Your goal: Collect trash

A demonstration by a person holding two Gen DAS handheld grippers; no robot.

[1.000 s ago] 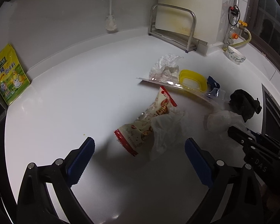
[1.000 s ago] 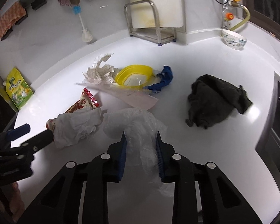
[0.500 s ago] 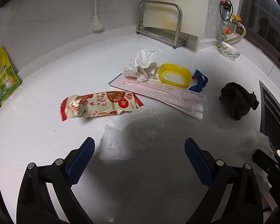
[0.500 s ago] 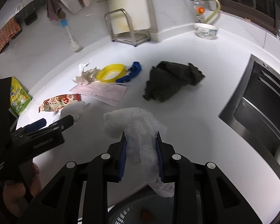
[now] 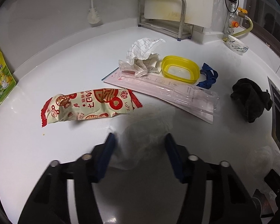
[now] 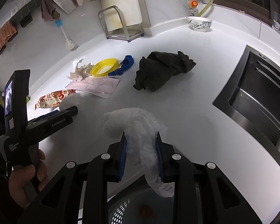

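**White kitchen counter, trash half collected**

White counter (image 5: pixel 46 158) with a black sink (image 6: pixel 257 93) on the right. My right gripper (image 6: pixel 141 154) is clamped on a clear plastic bag (image 6: pixel 138 128), which hangs over a perforated basket (image 6: pixel 132 209) below the counter edge. My left gripper (image 5: pixel 138 149) is blurred, fingers partly closed around a crumpled white tissue (image 5: pixel 145 130); cannot tell if they grip it. A red-and-cream snack wrapper (image 5: pixel 87 108) lies just left of it. Farther back: flat clear package (image 5: pixel 168 93), crumpled checked paper (image 5: pixel 141 57), yellow tub (image 5: pixel 181 71), black cloth (image 5: pixel 250 100).
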